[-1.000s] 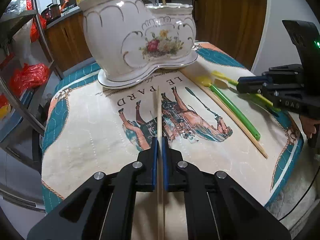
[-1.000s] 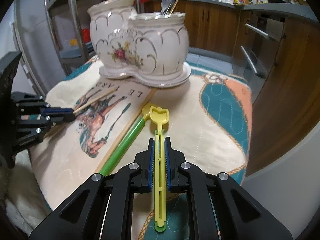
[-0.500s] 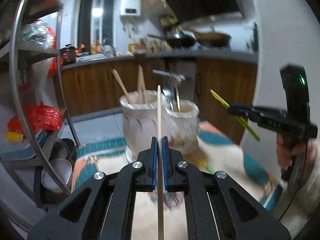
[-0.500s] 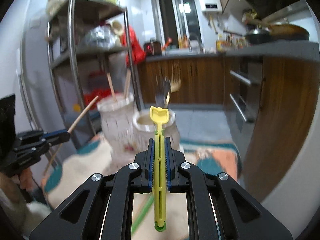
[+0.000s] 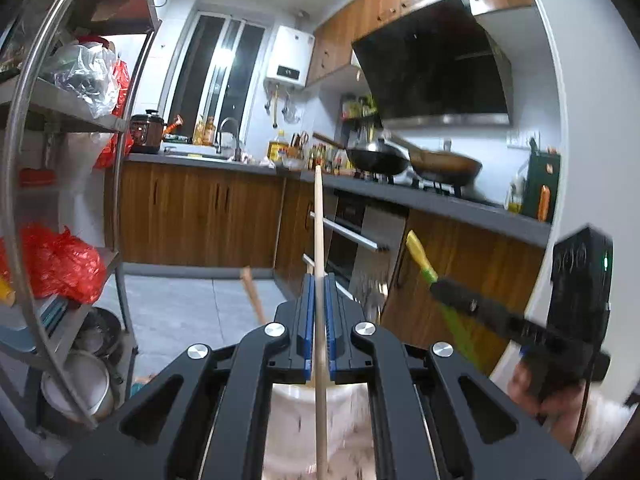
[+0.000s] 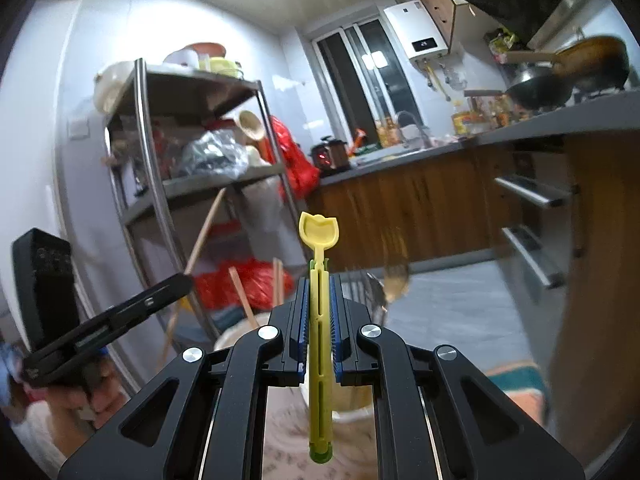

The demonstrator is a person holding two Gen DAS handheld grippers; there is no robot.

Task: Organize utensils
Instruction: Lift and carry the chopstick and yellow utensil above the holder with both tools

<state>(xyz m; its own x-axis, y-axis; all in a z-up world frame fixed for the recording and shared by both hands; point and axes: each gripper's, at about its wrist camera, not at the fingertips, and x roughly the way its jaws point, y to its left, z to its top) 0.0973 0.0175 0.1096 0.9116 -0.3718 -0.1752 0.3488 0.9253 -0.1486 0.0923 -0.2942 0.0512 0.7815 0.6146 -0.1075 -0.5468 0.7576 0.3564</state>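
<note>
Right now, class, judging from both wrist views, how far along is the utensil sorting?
Done: some chopsticks and a fork already stand in the ceramic holder. In hand: the left gripper clamps a wooden chopstick, the right gripper a yellow spoon, both raised above the holder. Left: lowering each into the holder; neither is in yet.

Left hand-held gripper [image 5: 319,320]: black body, blue pads, silver screws; pale tan wooden chopstick [image 5: 319,248] between them. Right hand-held gripper [image 6: 319,320]: same black and blue; yellow plastic spoon [image 6: 319,240] with a green tip at its near end. Utensil holder [image 6: 240,338] below: cream-white. Cabinets [image 5: 192,216]: brown wood grain under a grey countertop [image 5: 440,200]. Plastic bags [image 5: 60,264] on the metal shelf rack [image 6: 156,184]: bright red. Range hood [image 5: 436,60]: black. Water heater [image 6: 416,36]: white. Walls: pale grey-white.
</note>
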